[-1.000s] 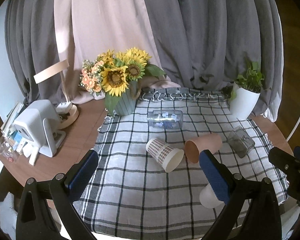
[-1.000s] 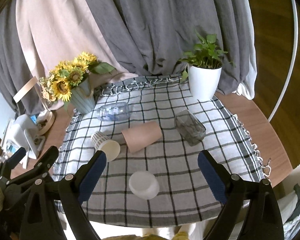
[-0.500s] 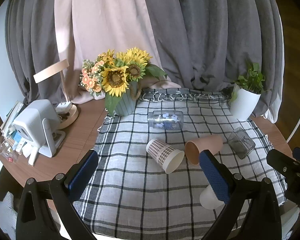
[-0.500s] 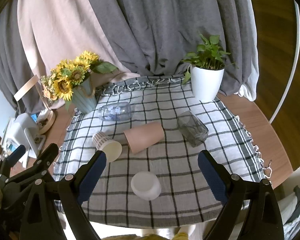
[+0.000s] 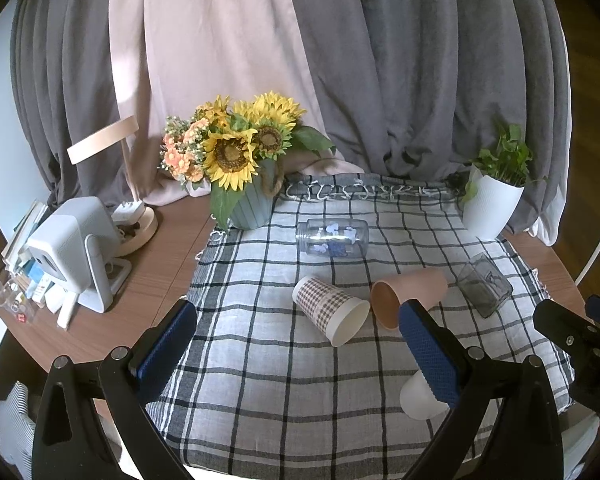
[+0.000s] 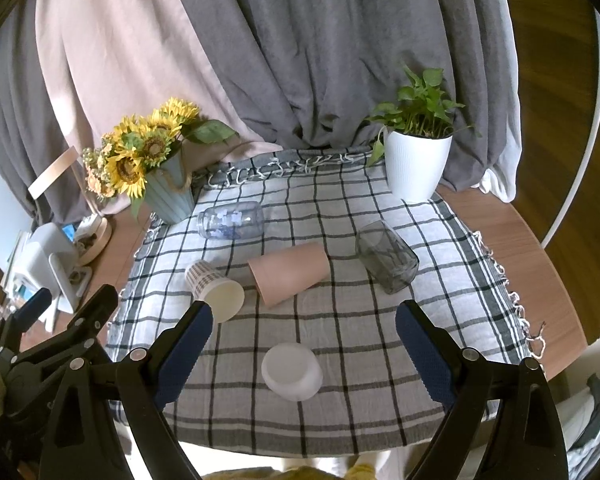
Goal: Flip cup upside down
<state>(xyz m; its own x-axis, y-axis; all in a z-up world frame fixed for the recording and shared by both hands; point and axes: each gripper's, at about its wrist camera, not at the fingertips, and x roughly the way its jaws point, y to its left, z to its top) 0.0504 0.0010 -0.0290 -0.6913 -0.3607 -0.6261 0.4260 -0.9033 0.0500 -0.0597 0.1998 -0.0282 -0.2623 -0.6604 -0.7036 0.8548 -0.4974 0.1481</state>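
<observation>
With both grippers' jaws spread and empty above the table, the checked paper cup (image 6: 214, 290) lies sideways on the cloth (image 6: 340, 320) (light, crushable), so pinch its mid-wall gently.

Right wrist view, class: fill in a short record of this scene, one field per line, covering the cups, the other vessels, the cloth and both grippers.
surface: checked cloth on a wooden table
white cup: already upside down, nearest the camera
checked paper cup: on its side, mouth toward the camera
pink cup: on its side
clear jar: on its side
grey glass: on its side
right gripper: open, empty
left gripper: open, empty
</observation>
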